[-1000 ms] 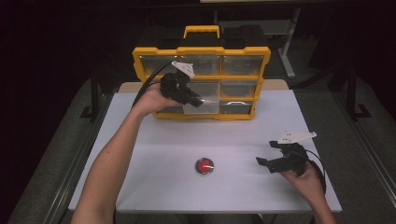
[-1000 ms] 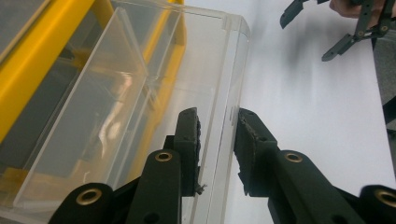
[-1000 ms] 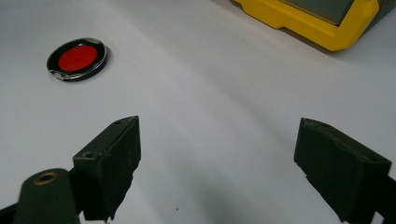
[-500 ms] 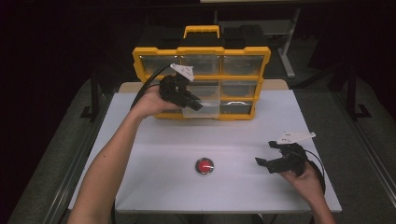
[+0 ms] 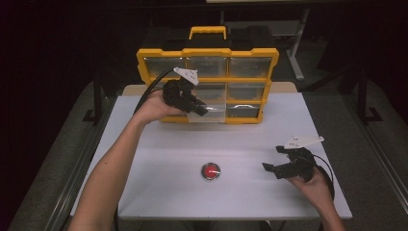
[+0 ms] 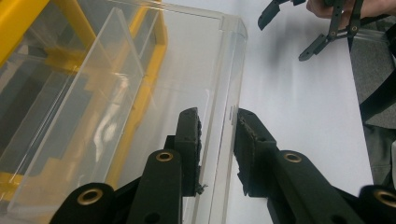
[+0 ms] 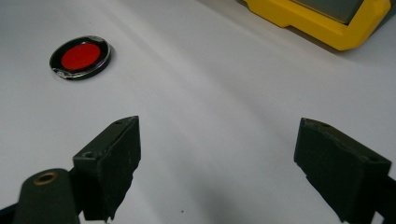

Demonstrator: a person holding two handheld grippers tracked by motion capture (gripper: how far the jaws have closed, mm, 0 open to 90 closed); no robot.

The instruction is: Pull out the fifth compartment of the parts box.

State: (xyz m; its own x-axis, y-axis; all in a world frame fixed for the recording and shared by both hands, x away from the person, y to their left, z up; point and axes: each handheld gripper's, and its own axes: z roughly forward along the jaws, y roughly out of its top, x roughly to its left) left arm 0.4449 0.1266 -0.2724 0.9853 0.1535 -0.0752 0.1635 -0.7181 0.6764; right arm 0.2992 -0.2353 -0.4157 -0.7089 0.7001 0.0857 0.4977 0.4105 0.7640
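Drawer [image 5: 208, 109], clear plastic, drawn partway out of the bottom row of the yellow organizer case [image 5: 208, 58], middle slot, at the far edge of the white table [image 5: 159, 144]. Front wall [image 6: 231, 112] pinched between the pads of the left gripper [image 5: 198, 109]; seen close in the left gripper view [image 6: 217, 140], one pad inside the bin, one outside, clamped on the thin lip. Grip narrow and shallow, on smooth plastic: likely to slip off if pulled at an angle rather than straight along the slot. Drawer appears empty, though contents hard to judge through glare. Risk of binding in the rails if tugged sideways, then the whole case, standing upright and propped, dragging forward or tipping toward the person. Risk of drawer coming free of the slot all at once and dropping its rear end onto the table. Right gripper [image 5: 279, 169] well apart, resting low near the right front of the table, jaws spread wide with nothing between them [image 7: 217, 168]; not placed to steady the case, so no brace against a tip. Red round button [image 5: 210, 171] on the table between the two hands, clear of the drawer's path for now, but in line if the bin slides out fast.
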